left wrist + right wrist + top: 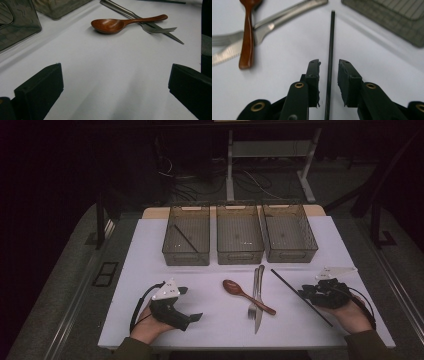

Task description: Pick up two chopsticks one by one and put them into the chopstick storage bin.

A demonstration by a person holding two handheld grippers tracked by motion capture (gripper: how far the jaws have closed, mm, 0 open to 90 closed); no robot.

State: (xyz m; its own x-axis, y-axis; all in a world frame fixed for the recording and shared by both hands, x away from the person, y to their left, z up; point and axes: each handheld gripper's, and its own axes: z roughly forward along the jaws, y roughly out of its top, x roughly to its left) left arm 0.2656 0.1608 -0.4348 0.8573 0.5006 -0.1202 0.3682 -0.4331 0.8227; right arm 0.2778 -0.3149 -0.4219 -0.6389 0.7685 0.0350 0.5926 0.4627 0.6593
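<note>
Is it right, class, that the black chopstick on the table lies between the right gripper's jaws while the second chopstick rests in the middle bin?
Not quite. The second chopstick rests in the left bin, as the high view shows. The black chopstick does lie between the jaws of the right gripper.

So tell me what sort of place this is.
Probably a lab or workshop test bench, not a kitchen: a white table with three mesh bins in a row, cutlery laid out for sorting, and, behind it, loose cables on the floor among bare table legs in a dark room.

Lab: dark room, floor cables, white test table.
</note>
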